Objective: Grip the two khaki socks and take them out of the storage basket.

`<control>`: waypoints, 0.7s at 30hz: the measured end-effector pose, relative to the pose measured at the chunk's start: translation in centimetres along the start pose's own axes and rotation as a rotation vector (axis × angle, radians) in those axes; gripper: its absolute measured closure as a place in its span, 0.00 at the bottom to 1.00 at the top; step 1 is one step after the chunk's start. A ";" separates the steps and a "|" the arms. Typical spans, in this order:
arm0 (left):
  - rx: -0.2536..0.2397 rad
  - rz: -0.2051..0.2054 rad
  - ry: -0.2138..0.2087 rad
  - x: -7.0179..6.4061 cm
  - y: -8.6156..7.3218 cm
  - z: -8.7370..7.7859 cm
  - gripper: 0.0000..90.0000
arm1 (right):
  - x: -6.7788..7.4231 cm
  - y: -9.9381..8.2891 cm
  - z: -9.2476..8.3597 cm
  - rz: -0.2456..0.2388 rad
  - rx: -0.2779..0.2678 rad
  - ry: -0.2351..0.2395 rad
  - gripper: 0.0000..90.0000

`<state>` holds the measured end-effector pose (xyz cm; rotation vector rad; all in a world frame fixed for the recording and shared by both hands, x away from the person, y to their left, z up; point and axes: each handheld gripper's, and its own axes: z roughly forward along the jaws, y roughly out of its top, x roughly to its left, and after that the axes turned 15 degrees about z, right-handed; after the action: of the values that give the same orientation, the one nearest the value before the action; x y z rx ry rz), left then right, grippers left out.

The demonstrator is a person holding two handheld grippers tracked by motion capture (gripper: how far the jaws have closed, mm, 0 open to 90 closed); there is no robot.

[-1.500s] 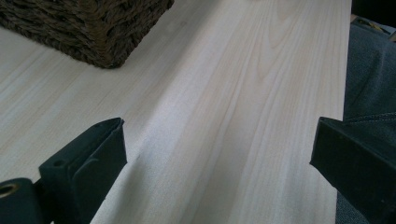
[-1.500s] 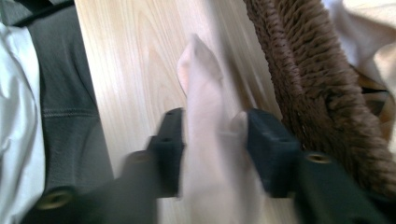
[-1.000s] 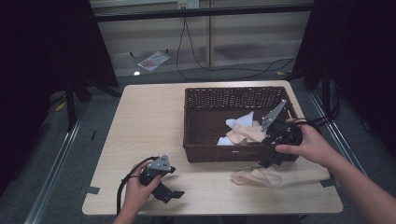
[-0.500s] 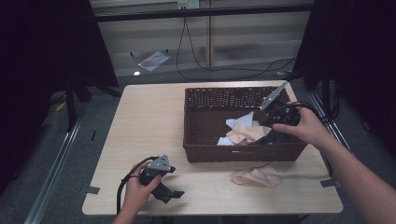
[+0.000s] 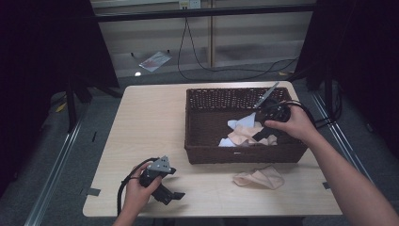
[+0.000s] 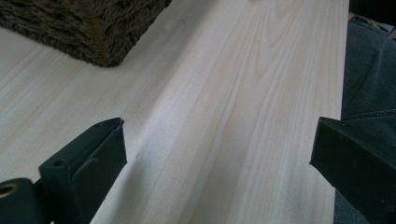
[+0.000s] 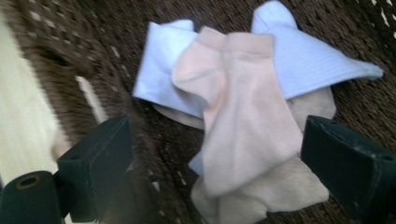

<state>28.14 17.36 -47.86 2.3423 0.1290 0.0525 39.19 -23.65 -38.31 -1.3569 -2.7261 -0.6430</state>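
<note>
Jaws spread wide over crumpled peach and white socks [image 7: 243, 126] in basket [image 7: 355, 32].

Beige and white socks [image 7: 243, 126] lie piled in the wicker basket [image 5: 235, 154]; one beige sock [image 5: 259, 177] lies outside.

A dark brown woven wicker basket [image 5: 197, 155] sits on the pale wooden table [image 5: 150, 122], holding beige and white socks [image 5: 244, 133]. The right gripper [image 5: 261, 135] hovers inside it above them. Another beige sock [image 5: 259, 177] lies on the table just before the basket, and the left gripper [image 5: 173, 197] rests near the front edge.
</note>
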 end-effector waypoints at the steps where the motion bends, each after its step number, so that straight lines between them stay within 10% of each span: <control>1: 0.000 0.000 0.000 0.0 0.0 0.0 0.04 | 0.0 0.0 0.0 0.000 0.000 0.000 0.10; 12: -0.004 0.007 -0.002 0.0 0.0 0.0 0.04 | 0.2 0.8 2.6 -0.010 0.057 -0.078 0.21; 21: 0.010 0.004 -0.005 0.0 0.0 -0.1 0.04 | -1.6 -0.3 4.1 0.019 0.044 -0.074 0.51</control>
<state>28.18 17.41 -47.82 2.3528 0.1222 0.0479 40.57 -23.45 -42.51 -1.4237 -2.7624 -0.5386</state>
